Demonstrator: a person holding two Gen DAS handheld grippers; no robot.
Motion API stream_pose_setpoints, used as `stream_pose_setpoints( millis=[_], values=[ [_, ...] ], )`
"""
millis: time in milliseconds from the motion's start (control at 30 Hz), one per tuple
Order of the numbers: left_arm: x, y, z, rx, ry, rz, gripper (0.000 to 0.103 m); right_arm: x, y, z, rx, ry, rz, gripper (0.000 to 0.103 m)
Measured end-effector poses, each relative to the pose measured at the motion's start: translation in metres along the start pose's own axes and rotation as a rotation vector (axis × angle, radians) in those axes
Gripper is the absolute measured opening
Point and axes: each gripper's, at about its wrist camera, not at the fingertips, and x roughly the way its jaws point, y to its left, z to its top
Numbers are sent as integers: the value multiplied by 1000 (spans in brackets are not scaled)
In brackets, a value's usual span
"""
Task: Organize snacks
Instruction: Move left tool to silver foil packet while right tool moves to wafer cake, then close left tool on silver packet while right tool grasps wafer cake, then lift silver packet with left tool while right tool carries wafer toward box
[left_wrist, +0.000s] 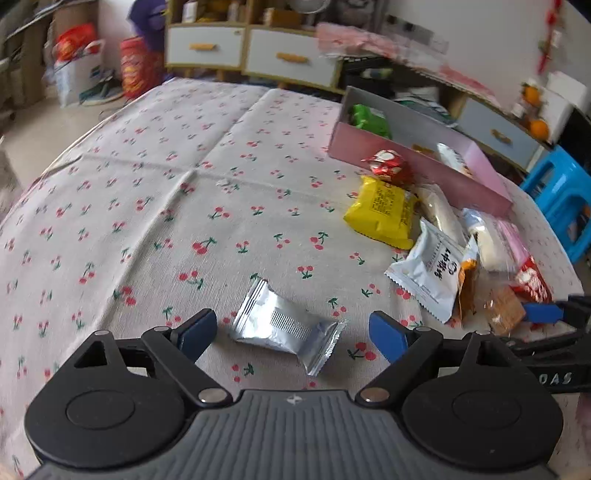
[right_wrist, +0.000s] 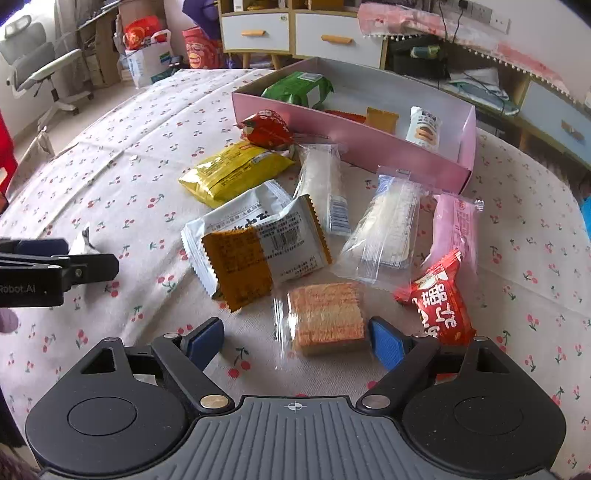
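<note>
Currently: both grippers spread wide, holding nothing.
Silver packet (left_wrist: 286, 326) lies skewed between left gripper (left_wrist: 293, 334); slippery foil may squirt out on closing.

The surface (right_wrist: 110, 177) wears a pale cloth with red cherries; the box (right_wrist: 354, 140) is pink; packets lie silver (left_wrist: 284, 326), yellow (right_wrist: 232, 171), green (right_wrist: 299, 88).

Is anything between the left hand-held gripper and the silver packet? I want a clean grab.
Nothing visible. The left hand-held gripper is open, and the silver packet lies alone on the tablecloth between its fingers. The snack pile sits off to the right.
</note>
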Motion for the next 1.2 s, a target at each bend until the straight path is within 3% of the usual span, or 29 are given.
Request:
stream_pose_setpoints(
  millis=[300, 367, 400, 433, 600, 733, 933, 1200],
  values=[
    [-1, 3, 3, -64, -26, 9, 61, 7, -2, 9, 18, 11, -15, 84],
    [-2, 5, 4, -75, -28, 7, 59, 7, 0, 11, 13, 7, -14, 78],
    [-2, 7, 5, -79, -28, 9, 53, 7, 0, 11, 11, 6, -17, 77],
    [-2, 8, 6, -81, -29, 15, 45, 6, 0, 12, 12, 5, -19, 71],
    [-1, 13, 9, -89, -28, 3, 33, 4, -1, 14, 26, 7, -19, 49],
    [1, 17, 11, -106, -2, -44, 12, 2, 0, 15, 32, 14, -23, 45],
    [1, 22, 11, -129, 10, -61, 3, -6, 0, 15, 45, 28, -27, 44],
    [-3, 32, 13, -194, 22, -102, 0, -14, -2, 16, 95, 32, -2, 44]
  ],
)
